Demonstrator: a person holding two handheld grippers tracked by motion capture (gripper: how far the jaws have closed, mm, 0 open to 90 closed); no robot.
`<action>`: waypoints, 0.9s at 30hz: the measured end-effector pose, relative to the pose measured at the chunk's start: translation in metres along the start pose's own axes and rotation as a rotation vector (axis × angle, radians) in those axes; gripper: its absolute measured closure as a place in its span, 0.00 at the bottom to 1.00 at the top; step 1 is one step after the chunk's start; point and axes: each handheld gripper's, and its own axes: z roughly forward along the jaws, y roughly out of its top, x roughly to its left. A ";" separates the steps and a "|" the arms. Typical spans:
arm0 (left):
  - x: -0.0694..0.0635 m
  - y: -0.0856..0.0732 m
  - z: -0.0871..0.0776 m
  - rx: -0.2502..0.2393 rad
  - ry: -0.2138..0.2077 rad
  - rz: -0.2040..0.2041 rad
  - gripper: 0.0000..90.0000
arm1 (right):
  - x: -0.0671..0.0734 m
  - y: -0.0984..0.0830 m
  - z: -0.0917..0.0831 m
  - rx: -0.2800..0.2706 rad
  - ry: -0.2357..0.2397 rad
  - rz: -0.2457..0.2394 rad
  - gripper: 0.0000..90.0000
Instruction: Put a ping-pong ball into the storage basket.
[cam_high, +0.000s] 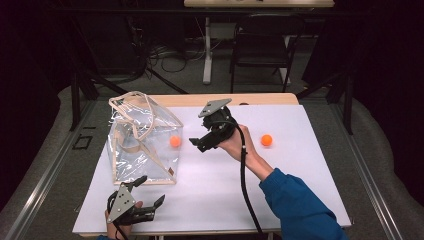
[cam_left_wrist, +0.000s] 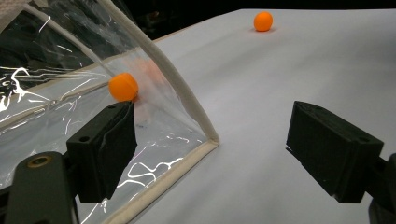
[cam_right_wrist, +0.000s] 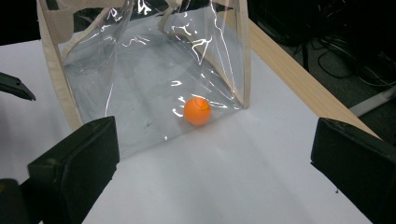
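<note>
A clear plastic bag (cam_high: 142, 142) with beige trim and handles stands on the left half of the white table (cam_high: 280, 185). An orange ball (cam_high: 175, 141) lies inside it against the right wall, seen through the plastic (cam_right_wrist: 197, 111) (cam_left_wrist: 123, 87). A second orange ball (cam_high: 266, 140) (cam_left_wrist: 263, 21) rests on the bare table to the right. My right gripper (cam_high: 196, 144) (cam_right_wrist: 215, 144) hovers just right of the bag, open, pointing at the ball in the bag, nothing between its jaws. My left gripper (cam_high: 150, 192) (cam_left_wrist: 217, 154) sits open near the front edge, by the bag's near corner.
A strip of wooden tabletop (cam_high: 260, 99) shows along the far edge. Beyond it stand a black folding chair (cam_high: 262, 45), a white desk leg (cam_high: 207, 50) and loose cables (cam_high: 170, 55) on the floor. A black cable (cam_high: 245, 175) trails from the right gripper over the table.
</note>
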 end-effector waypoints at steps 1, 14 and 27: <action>0.000 0.000 0.000 -0.001 0.001 0.000 0.18 | -0.001 -0.002 -0.001 0.005 0.000 0.003 0.00; 0.000 0.000 0.000 -0.002 -0.003 0.002 0.18 | -0.011 -0.029 -0.014 0.023 -0.024 0.022 0.01; 0.001 -0.001 0.002 0.000 -0.007 0.000 0.18 | -0.021 -0.053 -0.028 0.032 -0.052 0.055 0.00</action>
